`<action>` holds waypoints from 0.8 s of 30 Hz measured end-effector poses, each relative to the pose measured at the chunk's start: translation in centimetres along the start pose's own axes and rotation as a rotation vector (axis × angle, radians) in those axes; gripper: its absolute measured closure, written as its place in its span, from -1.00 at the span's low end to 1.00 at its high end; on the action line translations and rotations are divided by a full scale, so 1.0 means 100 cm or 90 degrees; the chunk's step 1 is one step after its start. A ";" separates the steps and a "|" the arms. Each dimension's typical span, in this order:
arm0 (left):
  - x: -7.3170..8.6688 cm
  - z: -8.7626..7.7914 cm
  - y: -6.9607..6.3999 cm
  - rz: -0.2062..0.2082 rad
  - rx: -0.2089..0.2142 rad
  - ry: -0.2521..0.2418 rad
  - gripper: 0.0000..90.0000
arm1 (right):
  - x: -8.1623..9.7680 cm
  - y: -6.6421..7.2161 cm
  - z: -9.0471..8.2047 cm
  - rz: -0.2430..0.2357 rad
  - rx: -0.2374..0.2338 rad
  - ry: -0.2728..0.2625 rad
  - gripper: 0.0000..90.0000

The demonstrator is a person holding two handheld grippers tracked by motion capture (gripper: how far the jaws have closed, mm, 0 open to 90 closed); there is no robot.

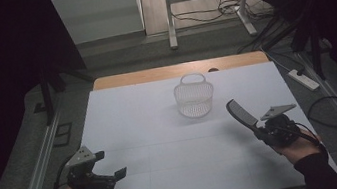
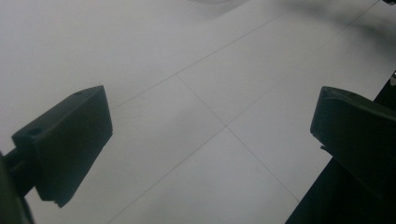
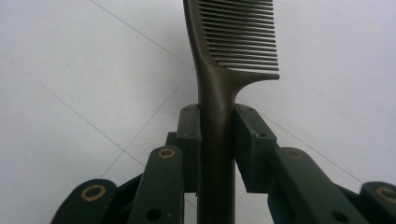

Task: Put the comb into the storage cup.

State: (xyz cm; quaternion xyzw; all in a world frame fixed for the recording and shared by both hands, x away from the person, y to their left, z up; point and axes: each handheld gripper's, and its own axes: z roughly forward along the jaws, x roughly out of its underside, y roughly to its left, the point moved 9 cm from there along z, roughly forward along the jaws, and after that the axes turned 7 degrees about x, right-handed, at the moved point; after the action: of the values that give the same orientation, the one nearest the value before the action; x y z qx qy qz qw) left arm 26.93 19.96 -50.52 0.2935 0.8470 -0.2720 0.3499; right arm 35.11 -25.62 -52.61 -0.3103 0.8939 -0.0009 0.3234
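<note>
White mesh basket (image 1: 194, 95) sits empty mid-table; right gripper (image 1: 259, 130) clamps dark comb (image 3: 219, 93) by handle, teeth visible close-up; left gripper (image 1: 118, 175) gapes wide.

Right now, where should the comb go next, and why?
Probably carry the comb forward and left toward the white basket. The right gripper already has its fingers clamped on the comb's handle, lifted above the table, and the basket stands open and upright nearby. The left gripper is open, holding nothing.
</note>
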 end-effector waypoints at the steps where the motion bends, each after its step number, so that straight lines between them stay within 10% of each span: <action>1: -0.002 0.001 0.000 0.002 0.003 -0.001 -1.00 | 0.000 0.000 -0.001 0.000 0.003 -0.002 0.61; 24: -0.044 0.027 0.001 0.016 0.065 -0.016 -1.00 | -0.006 0.010 -0.016 -0.024 0.013 -0.047 0.61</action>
State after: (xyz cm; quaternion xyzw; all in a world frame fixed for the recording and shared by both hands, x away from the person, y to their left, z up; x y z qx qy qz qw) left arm 30.74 16.94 -48.86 0.3182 0.8239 -0.3141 0.3482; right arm 34.00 -24.80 -51.20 -0.3235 0.8754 -0.0049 0.3592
